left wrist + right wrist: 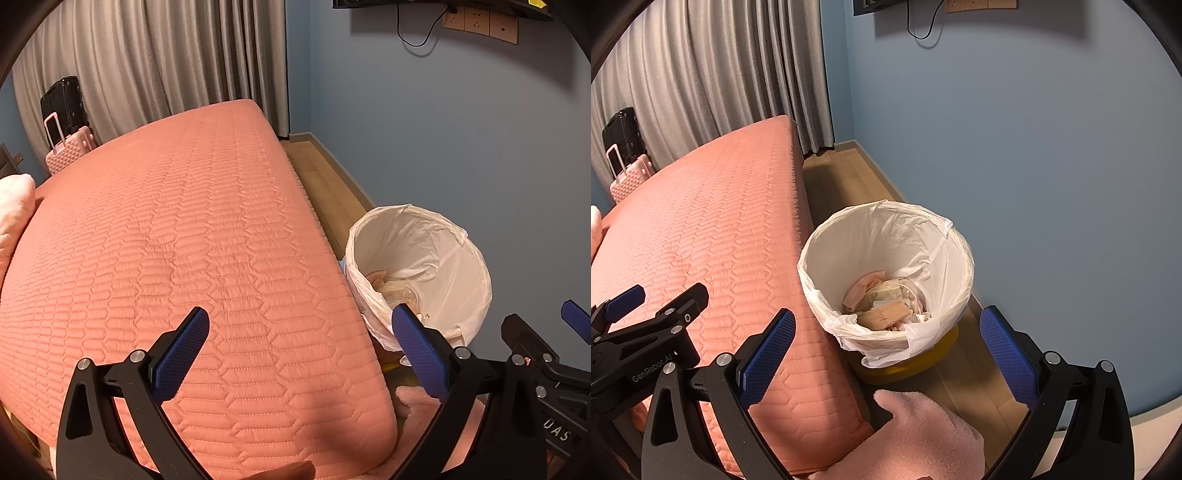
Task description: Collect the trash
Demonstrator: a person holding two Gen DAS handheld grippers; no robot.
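Right claw [886, 350] and left claw [301, 354], both spread and empty, above bed [184, 240] edge; lined trash bin [886, 273] with collected scraps ahead, nearer right claw.

You get warm, fairly dim indoor light from above and behind you. A soft shadow arcs across the blue wall [1052, 166], and the near corner of the bed [184, 258] falls dark. Fisheye distortion bends the curtain [155, 59]; black vignette rings both views. Focus holds, no glare.
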